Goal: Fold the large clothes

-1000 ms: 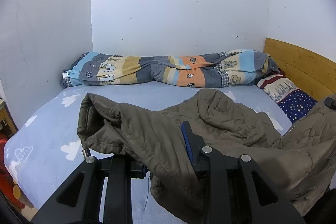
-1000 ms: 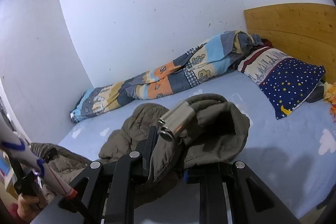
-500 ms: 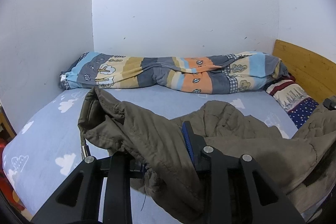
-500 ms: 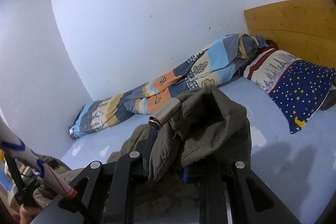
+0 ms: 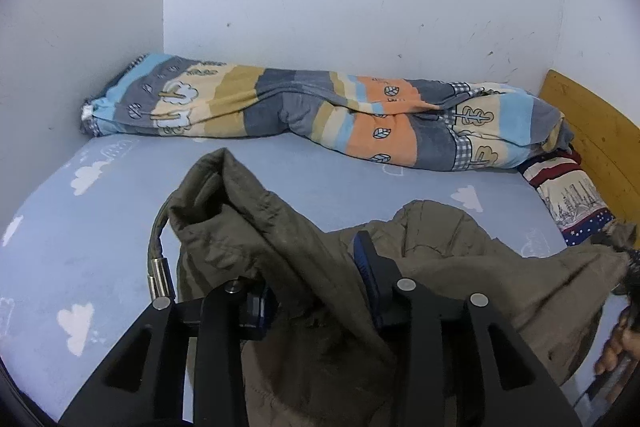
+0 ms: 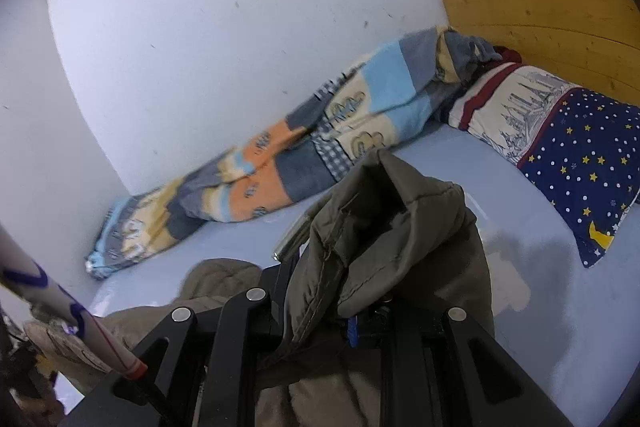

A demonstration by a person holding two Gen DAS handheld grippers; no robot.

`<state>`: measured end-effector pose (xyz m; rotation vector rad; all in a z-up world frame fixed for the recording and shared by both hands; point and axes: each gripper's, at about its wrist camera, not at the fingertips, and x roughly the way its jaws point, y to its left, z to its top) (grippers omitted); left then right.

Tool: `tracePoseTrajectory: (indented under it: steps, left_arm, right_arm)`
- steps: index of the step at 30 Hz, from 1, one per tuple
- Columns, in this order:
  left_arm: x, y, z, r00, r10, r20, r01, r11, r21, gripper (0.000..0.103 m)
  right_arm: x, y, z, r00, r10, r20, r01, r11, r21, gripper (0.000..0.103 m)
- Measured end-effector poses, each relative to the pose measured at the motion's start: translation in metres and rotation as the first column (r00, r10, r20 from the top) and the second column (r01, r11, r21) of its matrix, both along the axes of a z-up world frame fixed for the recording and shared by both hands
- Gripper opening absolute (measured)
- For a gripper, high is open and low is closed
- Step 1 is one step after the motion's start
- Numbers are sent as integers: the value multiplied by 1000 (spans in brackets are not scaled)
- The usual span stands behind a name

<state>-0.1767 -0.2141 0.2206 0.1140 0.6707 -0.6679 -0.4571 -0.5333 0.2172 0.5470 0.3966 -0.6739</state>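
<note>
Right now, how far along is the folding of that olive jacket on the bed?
Early. Done: nothing lies folded; the jacket is bunched on the bed. In hand: the left hand-held gripper, its jaws just opening, has a fold between them, and the right hand-held gripper clamps another. Left: spreading it flat and every fold.

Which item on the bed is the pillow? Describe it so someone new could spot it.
Start at the wooden headboard at the end of the bed. Lying right against it, on the pale blue sheet, is the pillow. Unlike the striped quilt rolled along the wall beside it, it is part navy with yellow stars and white dots, part cream with a skyline drawing.
</note>
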Motion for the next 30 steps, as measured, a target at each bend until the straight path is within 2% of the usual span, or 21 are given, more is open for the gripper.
tracePoseTrajectory:
  steps: [5, 10, 12, 15, 17, 19, 22, 27, 30]
  left_arm:
    - [18, 2, -3, 997, -27, -79, 24, 999, -32, 40]
    - [34, 18, 3, 980, -34, -197, 8, 992, -129, 42]
    - [38, 22, 8, 976, -26, -217, -8, 988, -154, 42]
    - [41, 34, 23, 982, -1, -190, -37, 980, -194, 42]
    - [42, 42, 32, 986, 32, -161, -65, 976, -206, 47]
    - [41, 50, 42, 991, 82, -109, -103, 975, -198, 49]
    - [35, 56, 51, 994, 93, -58, -102, 975, -195, 49]
    - [-3, 39, 47, 999, -41, 3, 41, 985, -168, 49]
    - [-42, 6, 25, 983, -183, 32, 185, 978, -100, 50]
  right_arm:
    - [17, -15, -21, 998, -12, -56, 12, 1000, -2, 20]
    - [26, -21, -28, 997, -18, -74, 18, 1000, -6, 20]
    - [28, -23, -30, 997, -25, -73, 25, 1000, 0, 20]
    - [28, -25, -30, 997, -33, -73, 33, 999, 4, 20]
    - [27, -26, -30, 997, -39, -69, 40, 999, 12, 20]
    - [26, -28, -30, 997, -46, -68, 48, 999, 24, 20]
    - [27, -28, -31, 996, -53, -73, 56, 998, 35, 21]
    - [27, -28, -30, 996, -52, -67, 55, 997, 49, 22]
    - [26, -28, -30, 997, -54, -63, 57, 997, 56, 22]
